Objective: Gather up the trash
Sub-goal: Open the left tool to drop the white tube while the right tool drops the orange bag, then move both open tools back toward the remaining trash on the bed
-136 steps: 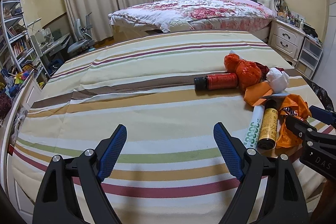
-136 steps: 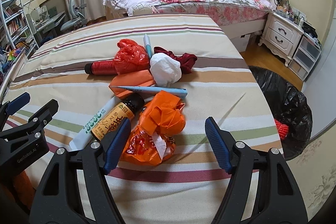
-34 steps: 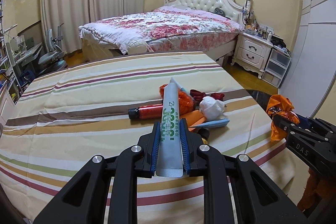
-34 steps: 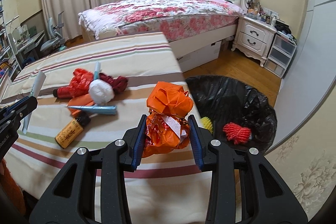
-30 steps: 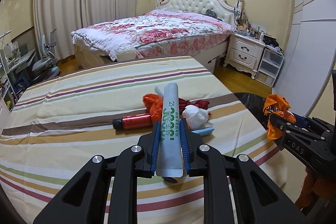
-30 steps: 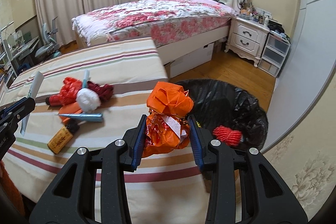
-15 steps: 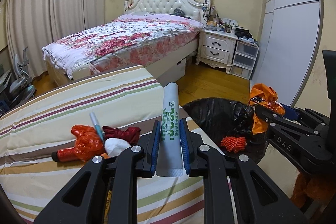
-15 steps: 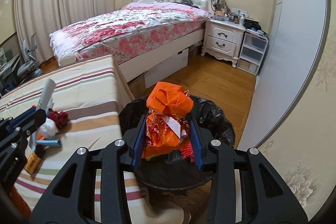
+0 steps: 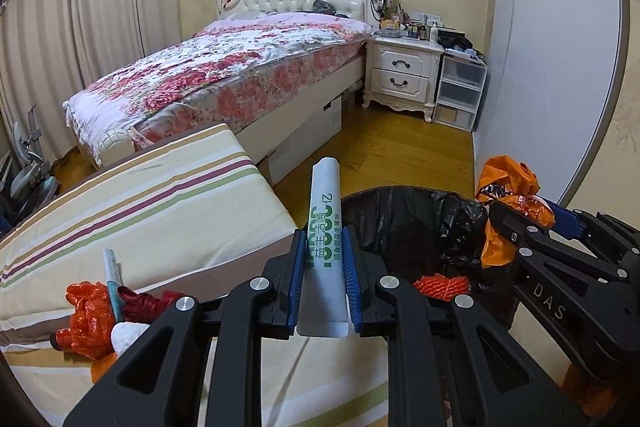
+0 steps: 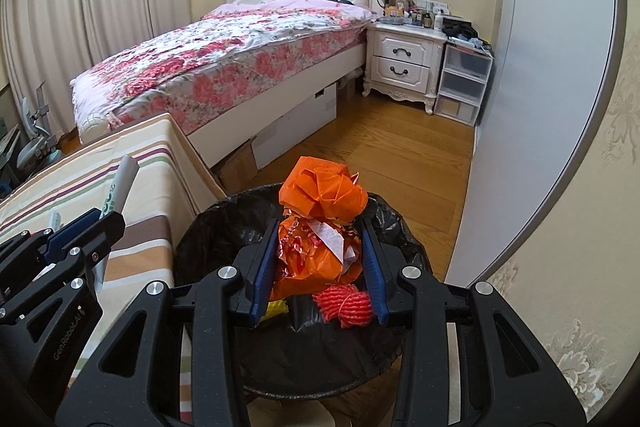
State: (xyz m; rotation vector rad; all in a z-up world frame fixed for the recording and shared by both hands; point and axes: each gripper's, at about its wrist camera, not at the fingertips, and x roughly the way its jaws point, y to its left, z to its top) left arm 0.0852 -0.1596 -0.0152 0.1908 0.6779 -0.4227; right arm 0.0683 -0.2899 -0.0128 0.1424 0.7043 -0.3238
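Observation:
My left gripper is shut on a white tube with green print and holds it beside the black-lined trash bin, over the striped table's edge. My right gripper is shut on a crumpled orange plastic bag and holds it right above the bin. A red netted bundle and something yellow lie inside the bin. The right gripper with the orange bag also shows in the left wrist view. The left gripper with the tube shows in the right wrist view.
On the striped table lie a red-orange bag, a blue pen, a dark red bundle and a white wad. A floral bed, a white nightstand and wood floor lie beyond.
Both grippers have swung right from the table to the bin with their loads. The orange bag now hangs over the bin's opening, and the tube has come close to its rim.

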